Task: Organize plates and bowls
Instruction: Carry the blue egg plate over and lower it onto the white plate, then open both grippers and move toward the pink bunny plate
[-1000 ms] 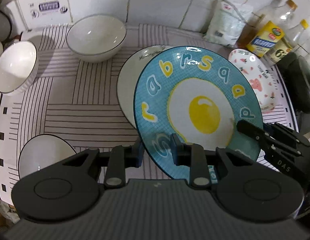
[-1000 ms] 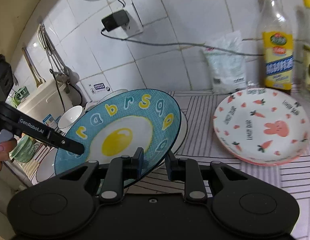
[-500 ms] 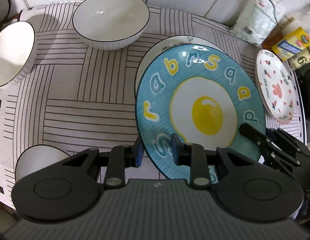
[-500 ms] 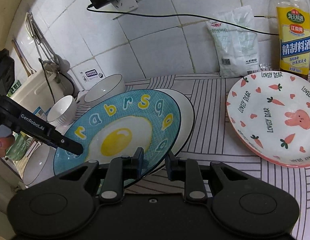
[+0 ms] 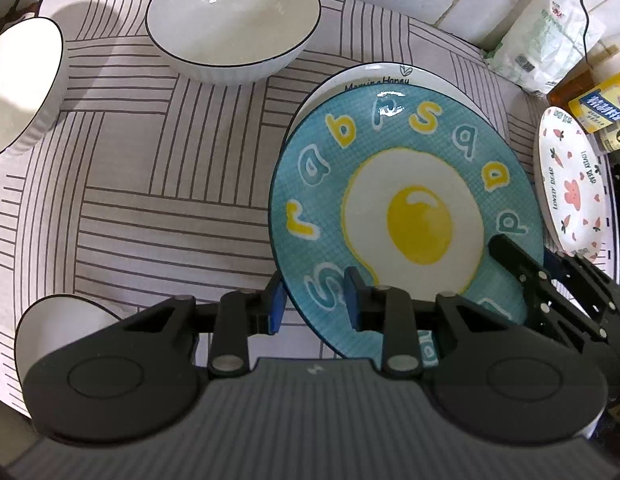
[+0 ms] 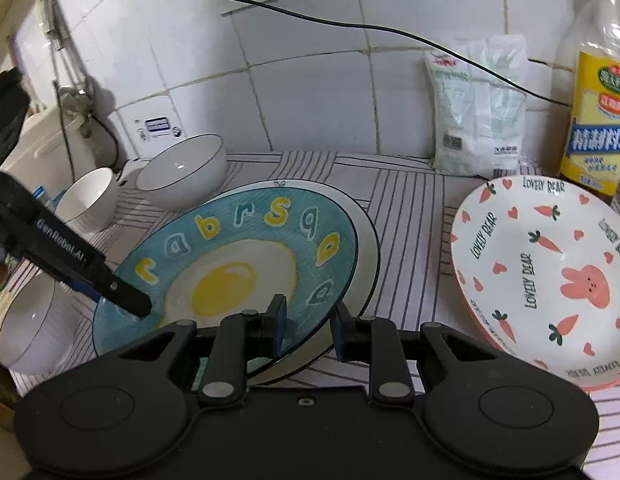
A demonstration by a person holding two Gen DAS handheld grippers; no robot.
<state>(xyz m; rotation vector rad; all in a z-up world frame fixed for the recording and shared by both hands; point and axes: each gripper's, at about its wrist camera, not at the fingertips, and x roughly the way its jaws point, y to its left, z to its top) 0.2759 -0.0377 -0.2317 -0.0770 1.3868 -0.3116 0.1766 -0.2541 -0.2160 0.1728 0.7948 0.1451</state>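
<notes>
A blue plate [image 5: 390, 152] [image 6: 229, 240] with a fried-egg picture and letters lies tilted over a white plate [image 5: 390, 76] [image 6: 368, 240] on the striped cloth. My left gripper [image 5: 314, 304] has the blue plate's near-left rim between its pads, and its jaws are opening slightly. In the right wrist view its upper finger [image 6: 129, 300] lies on the plate's left edge. My right gripper [image 6: 308, 326] is shut on the plate's near rim, and shows in the left wrist view [image 5: 522, 256] at the plate's right edge.
A bunny-and-carrot plate [image 6: 550, 264] [image 5: 570, 184] lies to the right. White bowls stand behind [image 5: 229, 20] [image 6: 181, 168], to the left [image 5: 17, 80] and near left [image 5: 57, 332]. An oil bottle [image 6: 594, 120] and a white bag [image 6: 478, 120] line the tiled wall.
Both grippers have come down and forward with the blue plate, which now sits low over the white plate. The left jaws stand a little wider.
</notes>
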